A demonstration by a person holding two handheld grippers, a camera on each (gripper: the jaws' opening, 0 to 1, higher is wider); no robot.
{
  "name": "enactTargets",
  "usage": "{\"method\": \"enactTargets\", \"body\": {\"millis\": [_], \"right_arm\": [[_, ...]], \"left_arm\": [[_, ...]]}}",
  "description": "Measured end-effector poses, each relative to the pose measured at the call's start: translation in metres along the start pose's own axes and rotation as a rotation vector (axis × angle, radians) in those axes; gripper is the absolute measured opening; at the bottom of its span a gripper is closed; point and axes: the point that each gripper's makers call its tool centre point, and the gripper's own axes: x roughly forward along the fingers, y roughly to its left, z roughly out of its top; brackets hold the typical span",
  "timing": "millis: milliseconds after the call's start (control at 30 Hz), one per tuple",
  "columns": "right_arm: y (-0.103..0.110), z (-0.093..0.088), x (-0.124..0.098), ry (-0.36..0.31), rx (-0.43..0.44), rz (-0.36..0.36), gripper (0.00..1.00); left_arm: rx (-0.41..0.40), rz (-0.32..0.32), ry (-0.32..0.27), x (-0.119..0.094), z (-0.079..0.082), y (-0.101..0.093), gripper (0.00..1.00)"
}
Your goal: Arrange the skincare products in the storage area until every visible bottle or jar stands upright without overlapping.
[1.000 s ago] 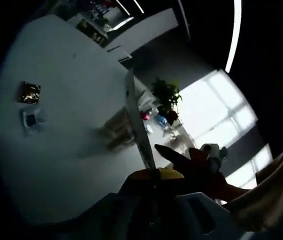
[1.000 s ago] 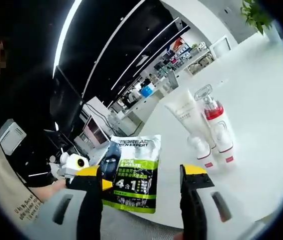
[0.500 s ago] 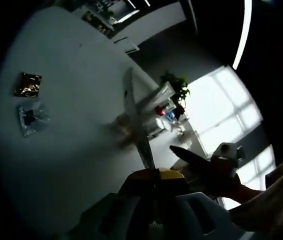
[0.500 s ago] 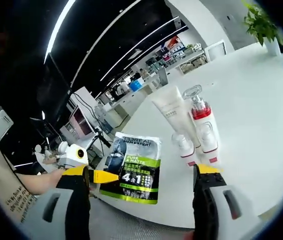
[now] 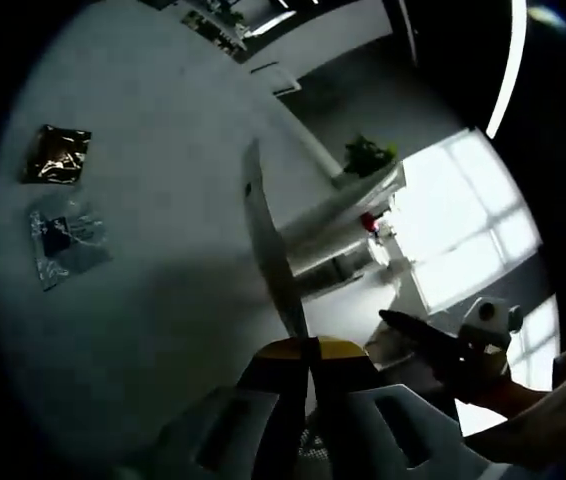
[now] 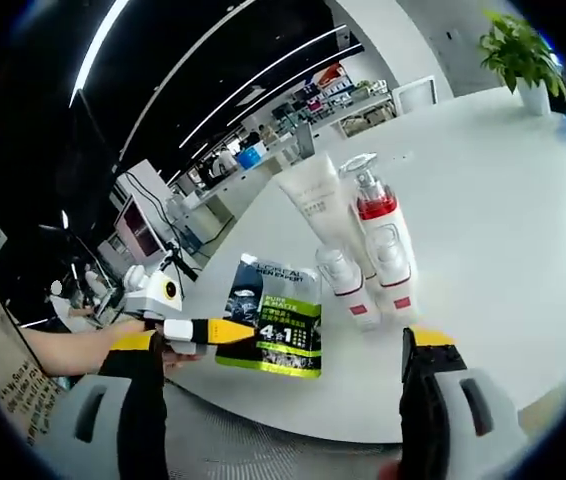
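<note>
Skincare products cluster upright on the white table (image 6: 483, 240): a tall tube (image 6: 315, 200), pump bottle (image 6: 377, 232) and small bottle (image 6: 343, 282) touching, a sachet (image 6: 275, 318) just beside. The left claw (image 5: 308, 350) pinches that sachet's (image 5: 268, 250) edge, probably to reposition it. The right claw (image 6: 283, 350) hangs wide open, empty, before the group.
</note>
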Motion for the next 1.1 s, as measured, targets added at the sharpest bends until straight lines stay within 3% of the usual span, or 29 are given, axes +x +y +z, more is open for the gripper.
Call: {"method": "enactTargets", "body": {"millis": [167,333,600,667,900,1100], "right_arm": [[-0.004,0.0,-0.001,-0.006,0.021,-0.012,1.0],[-0.005,-0.001,-0.001,-0.003,0.015,-0.022,1.0],[-0.006,-0.001,-0.001,0.001,0.016,-0.024,1.0],[-0.005,-0.001,-0.001,-0.003,0.018,-0.022,1.0],[-0.005,-0.001,-0.001,0.0,0.018,-0.02,1.0],[-0.005,-0.001,-0.001,0.001,0.018,-0.018,1.0]], "left_arm": [[0.013,0.025,0.025,0.007,0.002,0.012,0.0],[0.043,0.088,0.07,0.014,0.0,0.026,0.0],[0.121,0.193,0.09,0.02,0.007,0.04,0.01],[0.155,0.24,0.115,0.019,0.007,0.047,0.01],[0.269,0.297,0.161,0.018,0.005,0.052,0.08],[0.429,0.399,0.224,0.011,0.006,0.064,0.15]]}}
